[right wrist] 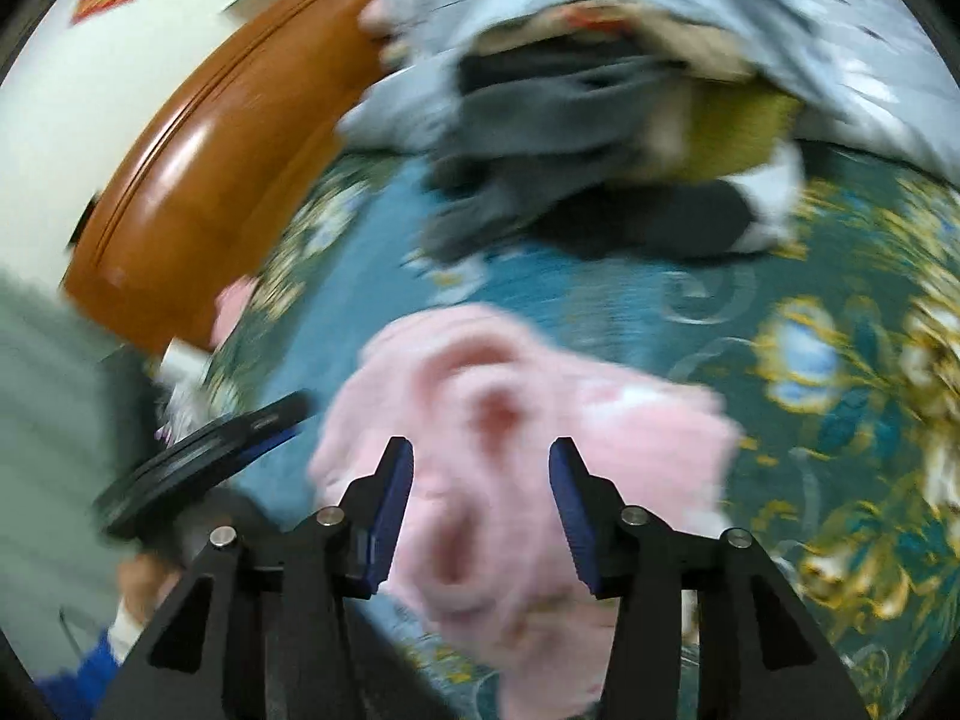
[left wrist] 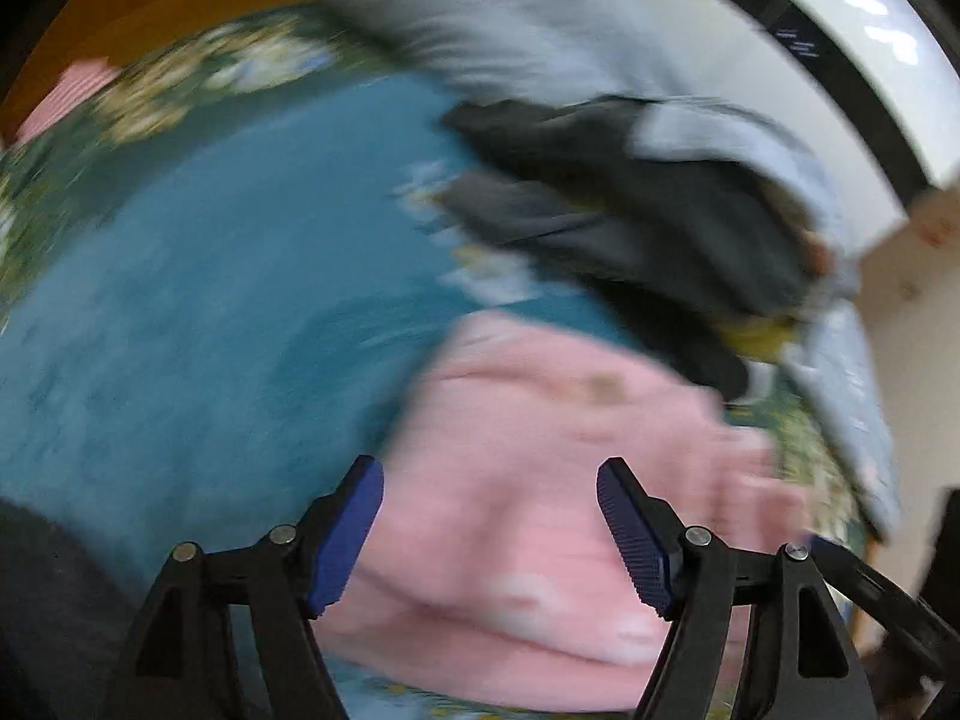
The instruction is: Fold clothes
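Observation:
A pink fluffy garment (left wrist: 540,516) lies crumpled on a teal flowered bedspread (left wrist: 198,312). My left gripper (left wrist: 489,474) hangs open just above its near part, nothing between the blue pads. In the right wrist view the same pink garment (right wrist: 492,420) is bunched up on the bedspread (right wrist: 810,360), and my right gripper (right wrist: 481,450) is open over it, its fingers apart on either side of the fabric. Both views are blurred by motion. The other gripper (right wrist: 198,462) shows at the left edge of the right wrist view.
A heap of dark grey, light blue and yellow clothes (left wrist: 630,192) lies at the far side of the bed, also in the right wrist view (right wrist: 600,138). A wooden headboard (right wrist: 210,150) stands at the left. A person's grey sleeve (right wrist: 54,420) is at the left edge.

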`<state>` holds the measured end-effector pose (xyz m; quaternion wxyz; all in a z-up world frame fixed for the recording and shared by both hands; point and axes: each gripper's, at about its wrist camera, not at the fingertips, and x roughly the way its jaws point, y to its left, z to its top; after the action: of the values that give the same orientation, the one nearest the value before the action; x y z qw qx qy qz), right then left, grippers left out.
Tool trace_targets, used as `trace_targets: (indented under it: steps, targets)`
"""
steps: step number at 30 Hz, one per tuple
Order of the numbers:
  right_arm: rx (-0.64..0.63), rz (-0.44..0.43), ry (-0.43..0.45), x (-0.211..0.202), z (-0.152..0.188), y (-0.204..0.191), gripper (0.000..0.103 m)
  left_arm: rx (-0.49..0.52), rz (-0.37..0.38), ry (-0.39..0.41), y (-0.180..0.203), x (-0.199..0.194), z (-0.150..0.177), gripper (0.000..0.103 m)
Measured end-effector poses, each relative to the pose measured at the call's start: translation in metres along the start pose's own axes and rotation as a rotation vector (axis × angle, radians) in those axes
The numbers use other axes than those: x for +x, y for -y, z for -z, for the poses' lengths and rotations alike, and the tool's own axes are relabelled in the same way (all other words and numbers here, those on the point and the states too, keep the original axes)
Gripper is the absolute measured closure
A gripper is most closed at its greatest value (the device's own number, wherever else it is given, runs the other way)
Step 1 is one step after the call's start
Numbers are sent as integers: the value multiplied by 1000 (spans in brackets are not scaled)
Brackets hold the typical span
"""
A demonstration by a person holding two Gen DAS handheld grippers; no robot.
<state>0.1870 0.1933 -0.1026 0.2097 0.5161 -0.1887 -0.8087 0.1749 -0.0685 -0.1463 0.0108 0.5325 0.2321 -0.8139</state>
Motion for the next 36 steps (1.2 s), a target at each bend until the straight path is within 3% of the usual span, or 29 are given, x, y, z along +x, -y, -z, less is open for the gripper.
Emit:
trace_targets:
  steps: [3,10,11,12,13,18,21,27,36]
  targets:
    - [-67,59,-51,22,-1,-15,55,-95,19,-80,-15,17,0,26]
    - [-166,160,-136,56,-4,-35,56,-148,48,-108,-23,28,1,26]
    - [-156,153,-128,51,-4,-33,63,-160,62,-101,-26,27,1,26]
    - [-145,146,-120,46,-4,-32,89,-176,89,-84,-29,24,1,26]
    - [-134,139,-113,41,-4,-30,90,-191,116,-68,-33,21,0,26]
    - [-81,103,-74,16,-2,-21,91,-211,222,27,-41,4,-1,26]
    - [-49,82,-51,1,-2,-16,90,-178,207,-25,-33,14,0,26]
    - [-39,68,-30,-18,2,-14,90,-90,86,-247,-11,53,7,26]
    - [-101,89,-32,-31,11,-20,80,-67,124,-184,2,31,2,26]
